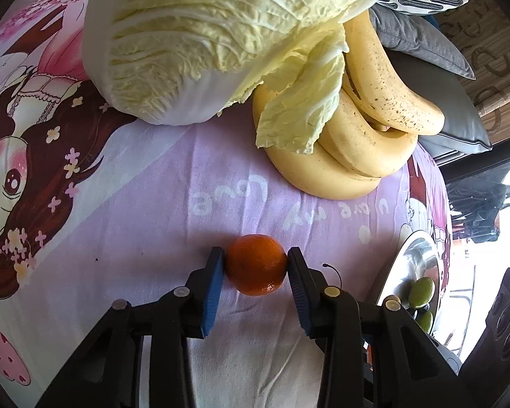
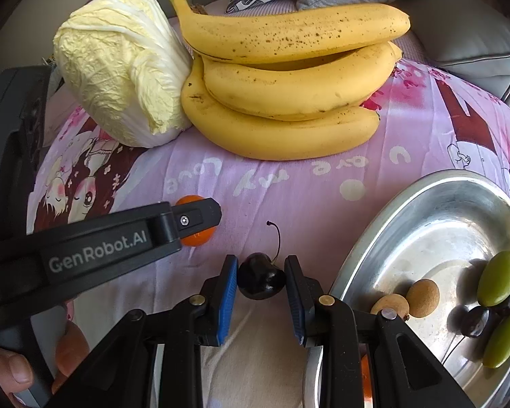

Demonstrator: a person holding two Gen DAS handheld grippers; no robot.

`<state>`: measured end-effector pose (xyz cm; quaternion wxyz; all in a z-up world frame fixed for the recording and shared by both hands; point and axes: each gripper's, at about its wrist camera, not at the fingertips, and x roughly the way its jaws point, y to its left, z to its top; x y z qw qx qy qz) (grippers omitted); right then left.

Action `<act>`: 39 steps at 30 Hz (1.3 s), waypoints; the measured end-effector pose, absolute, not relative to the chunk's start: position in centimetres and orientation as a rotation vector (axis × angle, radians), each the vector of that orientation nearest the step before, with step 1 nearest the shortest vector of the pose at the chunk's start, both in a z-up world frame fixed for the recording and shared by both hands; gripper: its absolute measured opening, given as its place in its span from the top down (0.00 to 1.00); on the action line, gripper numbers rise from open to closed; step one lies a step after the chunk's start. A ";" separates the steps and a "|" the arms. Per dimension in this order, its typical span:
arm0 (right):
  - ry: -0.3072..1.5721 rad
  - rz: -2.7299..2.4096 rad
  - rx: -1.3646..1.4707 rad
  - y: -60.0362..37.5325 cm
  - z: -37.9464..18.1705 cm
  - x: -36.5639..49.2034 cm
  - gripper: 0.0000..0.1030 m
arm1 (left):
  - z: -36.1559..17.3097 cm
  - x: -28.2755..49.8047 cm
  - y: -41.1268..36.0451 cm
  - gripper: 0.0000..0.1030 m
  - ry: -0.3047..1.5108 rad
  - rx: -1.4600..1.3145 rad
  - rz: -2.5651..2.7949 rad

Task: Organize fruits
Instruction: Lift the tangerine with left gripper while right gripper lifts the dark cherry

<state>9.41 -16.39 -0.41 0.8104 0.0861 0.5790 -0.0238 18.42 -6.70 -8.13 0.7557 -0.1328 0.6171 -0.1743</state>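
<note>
- The left gripper (image 1: 256,265) has its pads pressed on a small orange (image 1: 256,264) lying on the pink cloth (image 1: 153,204).
- The right gripper (image 2: 261,277) is clamped on a dark cherry (image 2: 261,276), just left of the metal tray (image 2: 425,224).
- The cabbage (image 2: 119,68) and bananas (image 2: 289,78) lie beyond, at the far side.
- The tray holds two green fruits (image 2: 497,278), two brown round ones (image 2: 422,298) and dark cherries.

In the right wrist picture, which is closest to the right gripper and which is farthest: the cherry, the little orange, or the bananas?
1. The dark cherry, sitting right between the right gripper pads.
2. The small orange, to the left on the cloth, partly hidden behind the left gripper.
3. The bunch of bananas, at the back, beside the napa cabbage.
</note>
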 end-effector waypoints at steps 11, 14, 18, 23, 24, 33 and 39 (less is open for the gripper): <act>1.210 -0.033 0.175 -15.5 0.7 9.1 0.71 | -5.9 17.0 -5.7 0.63 1.323 -0.327 -0.360; 1.200 -0.029 0.176 -15.3 1.0 9.1 0.71 | -4.9 16.6 -5.4 0.63 1.310 -0.333 -0.346; 1.182 -0.026 0.182 -15.4 1.6 9.0 0.71 | -4.1 15.9 -4.6 0.63 1.311 -0.343 -0.307; 1.151 -0.024 0.192 -15.6 2.9 8.7 0.71 | -3.1 14.6 -2.8 0.63 1.301 -0.363 -0.273; 1.142 -0.022 0.195 -15.7 3.2 8.6 0.71 | -2.9 14.5 -2.7 0.63 1.297 -0.366 -0.267; 1.119 -0.018 0.201 -15.7 4.5 8.0 0.71 | -0.3 13.4 0.3 0.63 1.282 -0.381 -0.223; 1.112 -0.041 0.219 -16.8 5.1 7.4 0.71 | 0.7 12.8 0.2 0.63 1.271 -0.373 -0.229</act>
